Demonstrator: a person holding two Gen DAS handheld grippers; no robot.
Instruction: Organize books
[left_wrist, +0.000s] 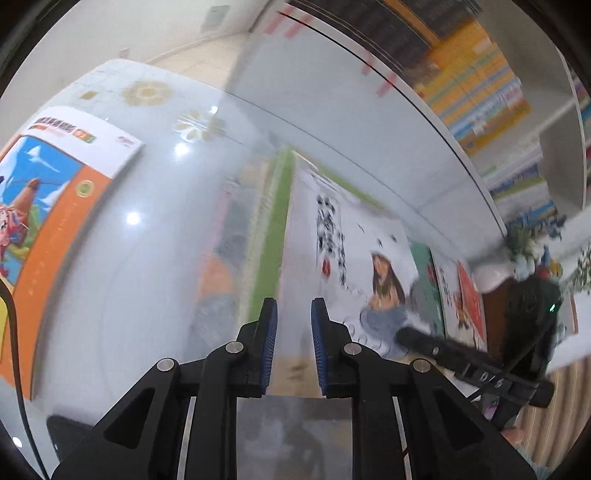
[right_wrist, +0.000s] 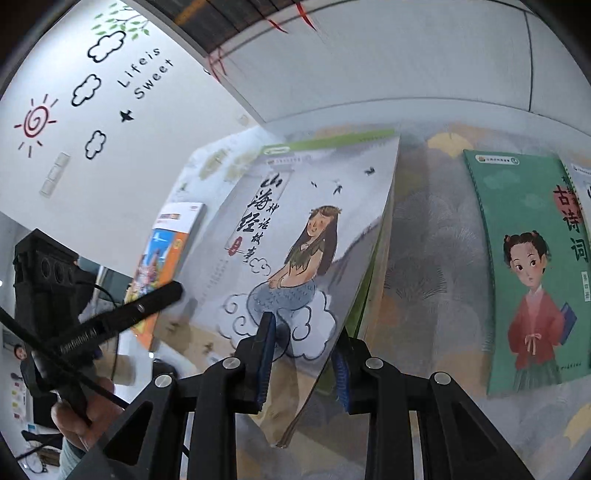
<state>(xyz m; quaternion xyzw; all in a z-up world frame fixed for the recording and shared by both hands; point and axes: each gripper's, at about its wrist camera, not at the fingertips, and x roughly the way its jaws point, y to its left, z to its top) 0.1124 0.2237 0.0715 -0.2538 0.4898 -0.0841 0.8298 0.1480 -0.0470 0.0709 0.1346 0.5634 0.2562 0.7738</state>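
Where the left view opens: left tool (left_wrist: 293, 314) nearly pressed together, pinching nothing, over the counter (left_wrist: 155, 229); orange book (left_wrist: 55, 206) at nine o'clock.

Right view: right tool (right_wrist: 304, 345) pinching the mermaid book (right_wrist: 295, 236), tilted off the counter; green book (right_wrist: 524, 266) flat at three o'clock.

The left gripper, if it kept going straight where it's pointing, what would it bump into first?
Probably the mermaid-cover book, which the right gripper holds tilted just ahead of the left gripper. The blur makes depth unclear, so it might reach the glossy table instead.
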